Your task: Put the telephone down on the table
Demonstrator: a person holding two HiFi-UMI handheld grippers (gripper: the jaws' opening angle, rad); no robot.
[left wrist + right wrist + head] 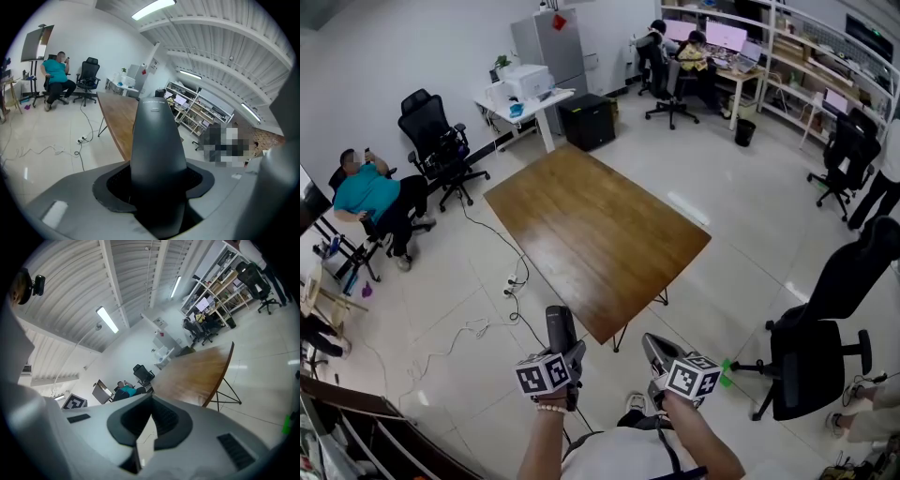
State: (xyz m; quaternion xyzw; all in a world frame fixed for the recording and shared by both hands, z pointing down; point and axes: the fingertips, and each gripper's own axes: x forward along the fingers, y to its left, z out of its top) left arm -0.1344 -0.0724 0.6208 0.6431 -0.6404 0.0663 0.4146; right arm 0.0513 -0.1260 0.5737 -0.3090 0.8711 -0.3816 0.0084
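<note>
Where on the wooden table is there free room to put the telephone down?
The whole top of the wooden table is bare; any part suits the telephone, the near corner being closest. Beside the table it is crowded: cables at its left, an office chair at its right.

Ahead of the left gripper [158,201], the telephone [157,140] blocks part of the table [115,112], and we cannot read the small print [155,109] near its far tip. Its near end disappears between the jaws. Behind this gripper and the right gripper [654,347], the head view's bottom edge cuts off both forearms [705,442].
</note>
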